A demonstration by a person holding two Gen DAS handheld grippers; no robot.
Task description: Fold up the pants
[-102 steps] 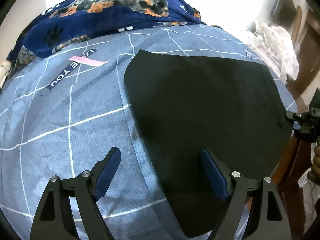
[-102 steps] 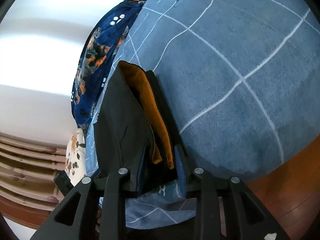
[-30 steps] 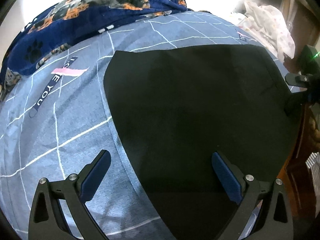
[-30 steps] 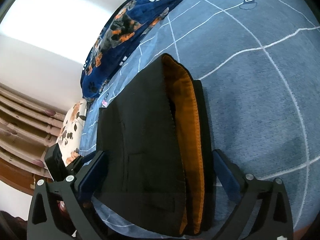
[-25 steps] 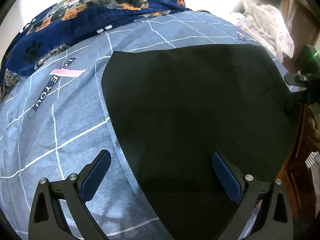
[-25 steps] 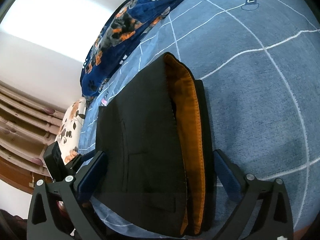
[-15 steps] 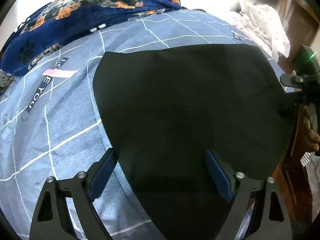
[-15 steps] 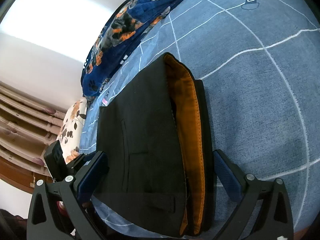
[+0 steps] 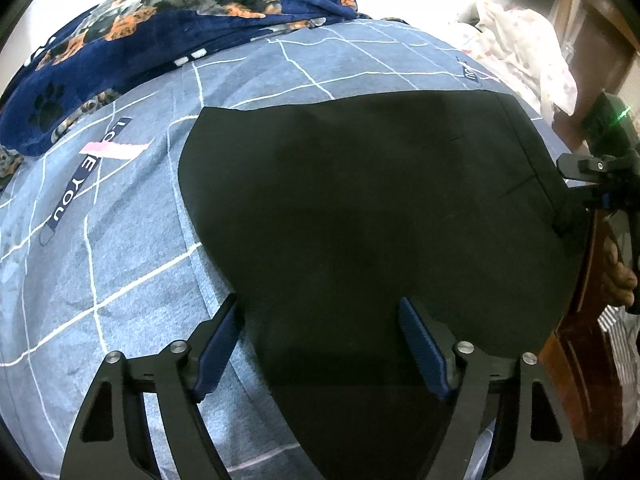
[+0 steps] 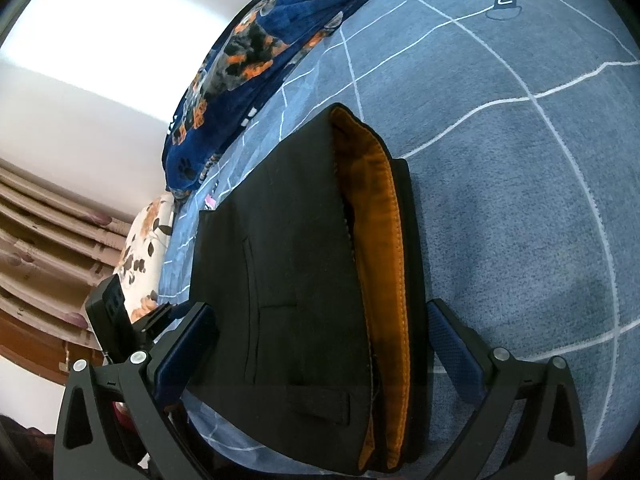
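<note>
The black pants (image 9: 372, 216) lie flat on a bed, on a blue bedsheet (image 9: 120, 272) with thin white lines that make big squares. They are folded into a wide, smooth shape with no big wrinkles. In the right wrist view the pants (image 10: 288, 280) show their top end, where an orange lining (image 10: 384, 248) peeks out along the waistband between the black layers. A belt loop (image 10: 320, 404) and a pocket seam show on the black cloth there too. The left gripper (image 9: 320, 344) is low over the near end of the pants, and its blue fingers (image 9: 420, 356) stand on both sides of the cloth. Its jaws are closing, with the pants between them, but the pads do not press the cloth. One finger sits just over the pants' edge, by the sheet. The right gripper (image 10: 316, 348) is at the waistband end, and its fingers (image 10: 452, 344) are spread wide, one on each side of the pants, not squeezing them. In the left wrist view the right gripper (image 9: 592, 184) shows at the far right edge, with a hand (image 9: 618, 272) holding it. A dark blue blanket (image 9: 160, 32) with dogs and paw prints is bunched along the far side of the bed. A strip with the words "LOVE YOU" (image 9: 84, 172) is printed on the sheet. A white spotted cloth (image 9: 528, 52) lies off the far right corner.
</note>
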